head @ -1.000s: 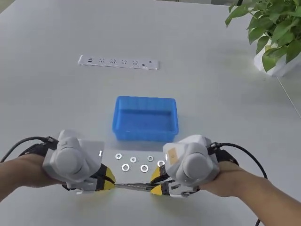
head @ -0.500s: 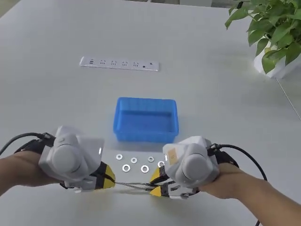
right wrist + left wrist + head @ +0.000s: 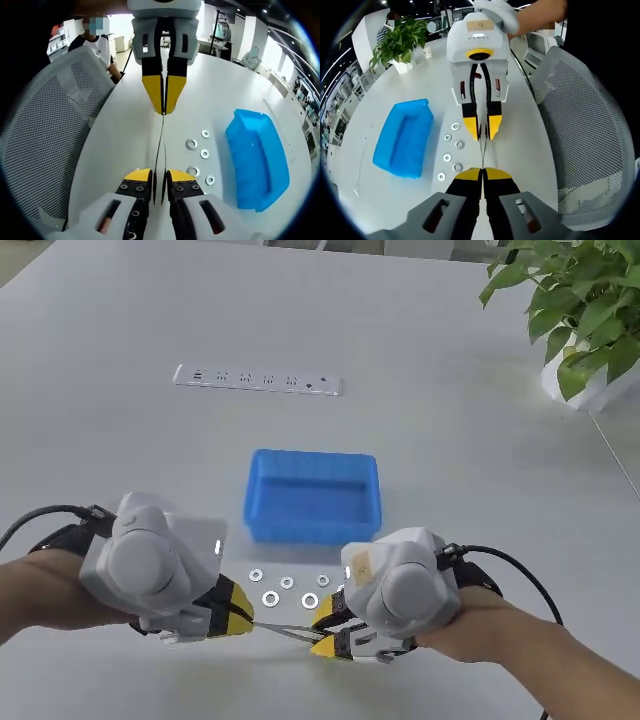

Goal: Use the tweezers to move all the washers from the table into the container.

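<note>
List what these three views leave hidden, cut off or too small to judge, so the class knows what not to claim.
Head view: the tweezers end hidden inside the left claw and right claw.
Head view: the right claw housing overlaps the washers at one end, so their count is unsure.
Head view: the plant is cut by the top and right edges.
Head view: the power strip sockets are too small to count.

head view looks down; gripper views face each other over washers (image 3: 459,144).
</note>
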The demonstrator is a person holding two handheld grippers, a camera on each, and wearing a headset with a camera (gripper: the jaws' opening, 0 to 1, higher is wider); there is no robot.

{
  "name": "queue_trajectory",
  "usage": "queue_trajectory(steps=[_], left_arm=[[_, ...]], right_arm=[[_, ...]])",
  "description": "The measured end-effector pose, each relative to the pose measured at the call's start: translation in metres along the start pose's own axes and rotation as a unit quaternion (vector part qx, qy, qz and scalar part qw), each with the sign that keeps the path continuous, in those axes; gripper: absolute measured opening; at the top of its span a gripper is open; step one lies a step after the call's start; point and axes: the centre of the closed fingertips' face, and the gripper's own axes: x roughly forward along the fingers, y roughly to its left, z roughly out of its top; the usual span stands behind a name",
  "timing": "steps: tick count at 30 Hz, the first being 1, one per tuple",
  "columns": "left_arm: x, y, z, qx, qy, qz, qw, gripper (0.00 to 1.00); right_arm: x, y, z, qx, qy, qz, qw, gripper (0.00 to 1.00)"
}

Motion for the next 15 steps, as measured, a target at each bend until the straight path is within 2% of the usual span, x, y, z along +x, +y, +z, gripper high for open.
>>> queue_trajectory(steps=[9,15], left_arm=[[-0.01,0.002,0.021,0.017,-0.01,0.004,0.9998,0.04],[-0.019,0.005,0.038,0.025,-0.028,0.009,0.9993,0.05]], right_arm=[[-0.005,-0.001,0.005,0.005,-0.004,-0.006,1.0,0.11],[-0.01,-0.004,0.011,0.006,-0.01,-0.017,0.9998,0.1]])
